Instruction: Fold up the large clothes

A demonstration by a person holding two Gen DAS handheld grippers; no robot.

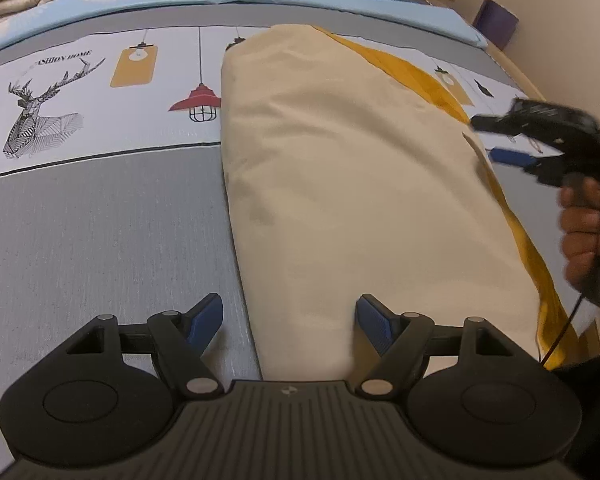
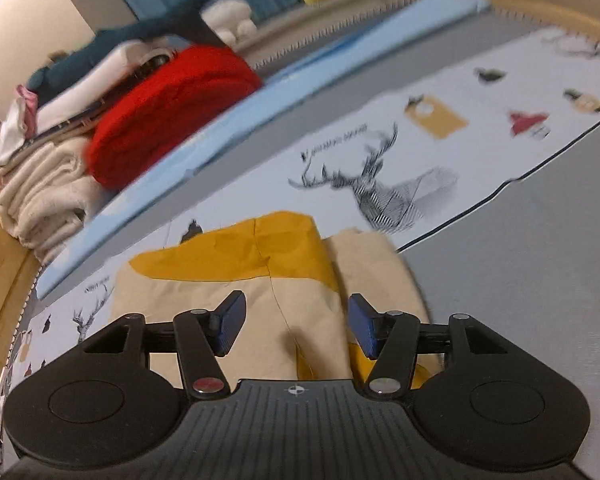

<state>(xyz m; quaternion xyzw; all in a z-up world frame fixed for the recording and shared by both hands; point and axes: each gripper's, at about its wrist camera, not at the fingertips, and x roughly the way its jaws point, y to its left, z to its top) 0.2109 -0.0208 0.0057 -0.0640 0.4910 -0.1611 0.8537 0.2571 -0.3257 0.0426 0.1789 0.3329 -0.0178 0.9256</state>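
Left wrist view is looking down along the left gripper (image 1: pixel 289 322), whose blue fingers (image 1: pixel 206 320) are standing wide apart with nothing pressed between them; one finger is hanging over the grey part of the bedspread (image 1: pixel 100 232), the other over the near end of the folded garment (image 1: pixel 340 184). That garment, cream on top with a mustard-yellow layer peeking out along its far and right edges, is lying as a long folded strip on the bed, running away from the camera across the grey band and onto the white printed band; a deer drawing (image 1: pixel 44 116) and a red lamp print (image 1: pixel 198 102) are sitting to its left, well clear of the cloth. At the right edge the right gripper (image 1: pixel 496 140) is hovering beside the garment, blurred, with a hand (image 1: pixel 584 228) wrapped around its handle; its fingers are spread and I cannot see any cloth between them.

Right wrist view is showing the same garment (image 2: pixel 260 292) from the other side, the yellow layer lying at the far end; the right gripper (image 2: pixel 296 326) is hanging above the cream cloth with its jaws parted and gripping nothing. Beyond, at the far left of the bed, a red folded piece (image 2: pixel 168 108) is resting against a pile of white towels (image 2: pixel 44 196) and other folded clothes; the picture is smeared.
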